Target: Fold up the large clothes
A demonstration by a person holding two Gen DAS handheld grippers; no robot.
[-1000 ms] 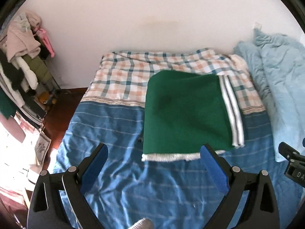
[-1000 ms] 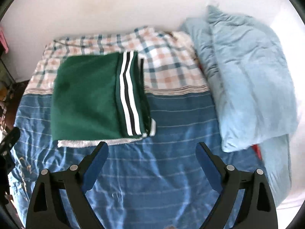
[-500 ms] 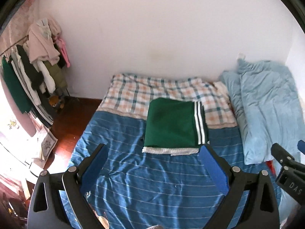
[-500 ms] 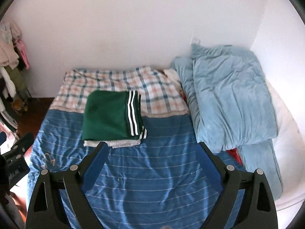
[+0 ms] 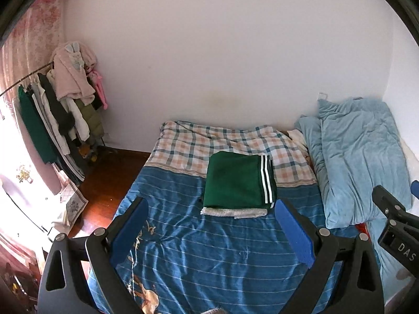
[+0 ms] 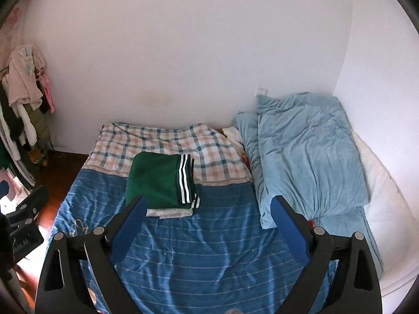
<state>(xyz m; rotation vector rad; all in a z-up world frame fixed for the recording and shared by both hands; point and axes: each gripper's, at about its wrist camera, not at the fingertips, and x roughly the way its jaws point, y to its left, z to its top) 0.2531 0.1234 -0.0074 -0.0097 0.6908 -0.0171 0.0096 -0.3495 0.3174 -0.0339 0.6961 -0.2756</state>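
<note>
A folded green garment (image 5: 235, 181) with white stripes and a white fleecy edge lies flat in the middle of the bed (image 5: 209, 248), across the line between the checked and the blue striped sheet. It also shows in the right wrist view (image 6: 159, 181). My left gripper (image 5: 209, 225) is open and empty, held well back and above the bed. My right gripper (image 6: 207, 222) is open and empty too, at a similar distance. Neither touches the garment.
A light blue duvet (image 5: 358, 162) is bunched along the bed's right side by the wall. A clothes rack (image 5: 60, 110) with hanging garments stands left of the bed over a wooden floor (image 5: 104, 175). The right gripper's body shows at the left view's edge (image 5: 398, 225).
Both grippers have pulled back and risen away from the folded green garment, which now looks much smaller. The garment has stayed in place. Both grippers stayed open.
</note>
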